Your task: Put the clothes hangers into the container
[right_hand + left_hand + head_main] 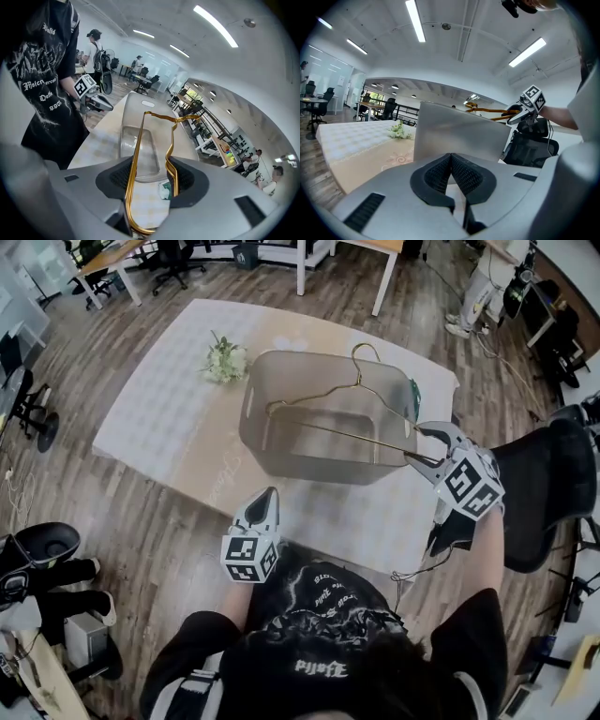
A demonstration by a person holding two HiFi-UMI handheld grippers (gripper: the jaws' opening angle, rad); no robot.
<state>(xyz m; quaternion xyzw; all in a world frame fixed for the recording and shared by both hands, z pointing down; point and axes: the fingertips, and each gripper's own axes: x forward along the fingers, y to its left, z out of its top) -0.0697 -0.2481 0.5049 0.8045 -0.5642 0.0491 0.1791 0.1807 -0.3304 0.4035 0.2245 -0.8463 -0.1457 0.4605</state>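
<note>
Gold hanger (330, 397): right end clamped in right gripper (414, 442), held across the top of the grey container (281, 451). Left gripper (265, 498): jaws together, empty, near side. Step: insertion. Next likely needed: lowering inside, then release.

Head cam looks steeply down on table (159, 418) w/ container (300, 451). My left gripper (269, 495) cam sits low, close to its wall. Right gripper (419, 443) cam looks along its rim. All 3 share container.
</note>
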